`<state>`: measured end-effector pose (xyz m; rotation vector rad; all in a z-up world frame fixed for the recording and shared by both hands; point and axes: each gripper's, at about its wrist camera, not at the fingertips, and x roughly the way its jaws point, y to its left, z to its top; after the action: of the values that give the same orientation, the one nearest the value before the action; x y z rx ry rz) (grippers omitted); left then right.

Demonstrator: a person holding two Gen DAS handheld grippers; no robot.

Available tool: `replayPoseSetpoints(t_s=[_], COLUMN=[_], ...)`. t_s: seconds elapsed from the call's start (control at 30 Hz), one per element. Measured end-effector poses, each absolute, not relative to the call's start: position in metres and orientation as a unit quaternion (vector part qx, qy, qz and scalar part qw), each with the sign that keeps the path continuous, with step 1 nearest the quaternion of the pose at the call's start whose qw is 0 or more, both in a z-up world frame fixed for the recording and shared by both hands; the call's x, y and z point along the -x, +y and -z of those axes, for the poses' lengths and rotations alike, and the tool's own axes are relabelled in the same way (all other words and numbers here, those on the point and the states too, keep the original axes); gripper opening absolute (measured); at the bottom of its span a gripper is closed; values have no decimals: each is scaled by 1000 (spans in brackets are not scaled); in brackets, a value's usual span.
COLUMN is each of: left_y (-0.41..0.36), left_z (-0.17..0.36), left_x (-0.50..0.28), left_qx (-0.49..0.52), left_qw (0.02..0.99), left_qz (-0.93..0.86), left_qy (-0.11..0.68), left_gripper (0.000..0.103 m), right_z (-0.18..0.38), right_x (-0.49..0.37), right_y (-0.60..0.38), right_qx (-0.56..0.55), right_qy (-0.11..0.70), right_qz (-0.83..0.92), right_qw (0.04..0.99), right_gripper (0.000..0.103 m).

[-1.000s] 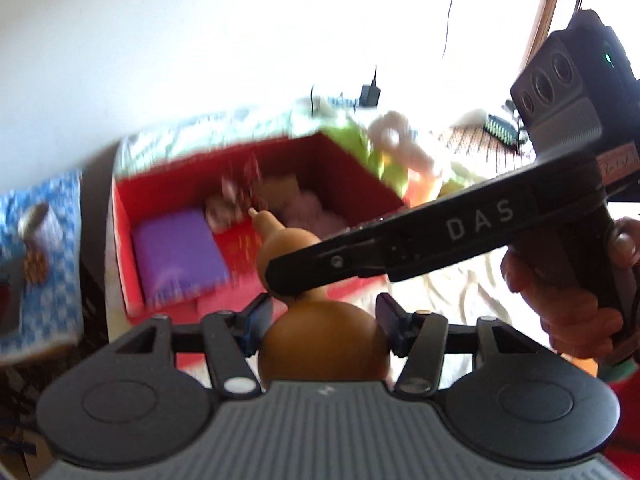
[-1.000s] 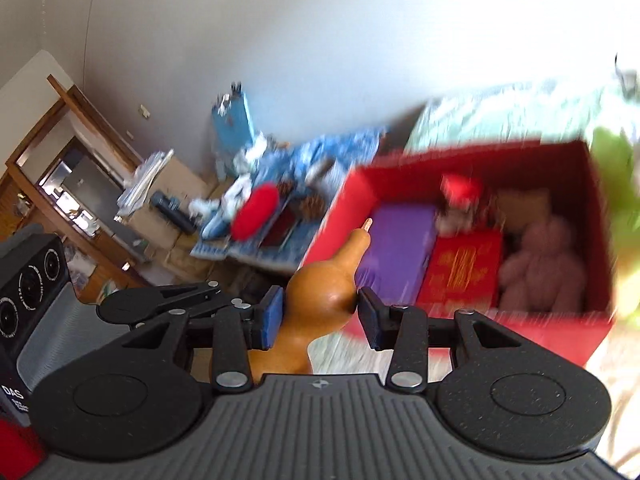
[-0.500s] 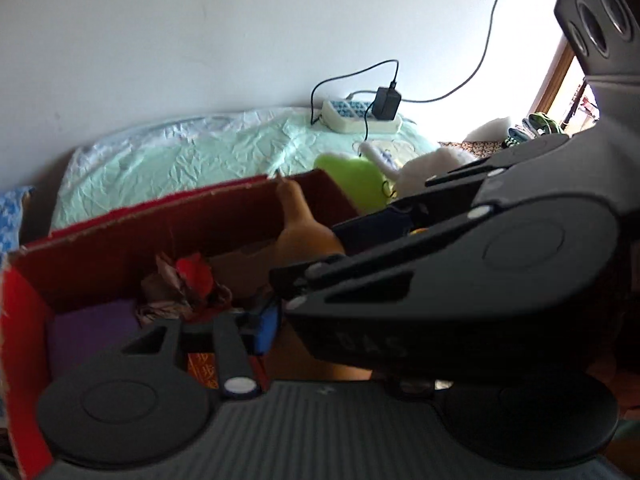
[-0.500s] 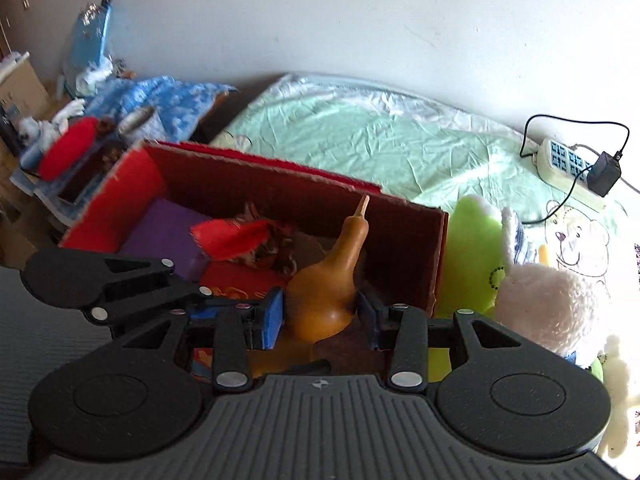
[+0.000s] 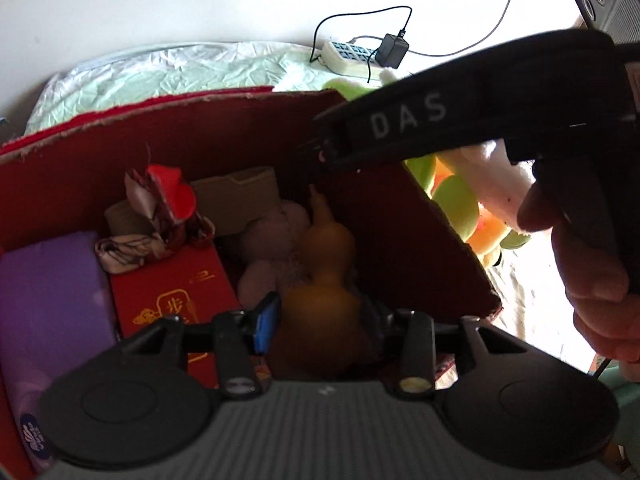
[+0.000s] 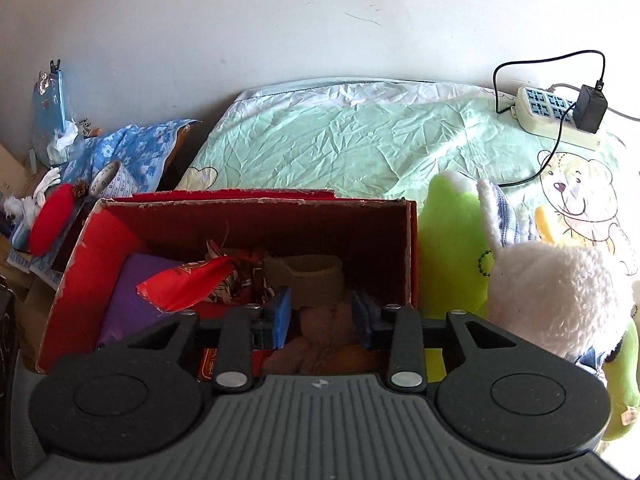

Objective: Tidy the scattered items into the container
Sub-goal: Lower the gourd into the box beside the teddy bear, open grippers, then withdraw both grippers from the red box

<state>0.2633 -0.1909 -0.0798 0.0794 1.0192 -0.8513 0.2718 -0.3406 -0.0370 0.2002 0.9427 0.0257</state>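
Left tongs (image 5: pixel 320 316) clenched on gourd (image 5: pixel 326 264), held low inside red box (image 5: pixel 240 128) for deposit beside pink plush (image 5: pixel 268 248). Right tongs (image 6: pixel 320 312) released, empty, above box.

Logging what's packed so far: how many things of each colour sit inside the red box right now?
Purple: 1, the tissue pack
Red: 2, the envelope and the crumpled wrapper
Pink: 1, the plush toy
Orange-brown: 1, the gourd
Tan: 1, the cardboard piece
Total: 6
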Motion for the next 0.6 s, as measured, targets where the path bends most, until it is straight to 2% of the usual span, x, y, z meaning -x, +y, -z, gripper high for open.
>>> replayPoseSetpoints(t_s=[0.2,0.3,0.37,0.6], left_y=[-188,-178,-170,-157], left_z=[77,69,64,56], left_x=[-256,-255,-255,-262], left_qx=[-42,-38,-41,-48], left_qw=[785,794,807,845], left_qz=[408,403,388,298], left_qy=[464,453,443,442], left_gripper=[44,51,59,74], right_z=[55,55,53,40], right_x=[-274,-269,-263,-232], right_y=[-328,-327,-330,-334], right_qx=[-86,-99,-119,-169], right_qy=[477,477,470,438], right_qz=[-8,-11,-11,17], right_qw=[875,873,874,883], right_gripper=[31,31,31,33])
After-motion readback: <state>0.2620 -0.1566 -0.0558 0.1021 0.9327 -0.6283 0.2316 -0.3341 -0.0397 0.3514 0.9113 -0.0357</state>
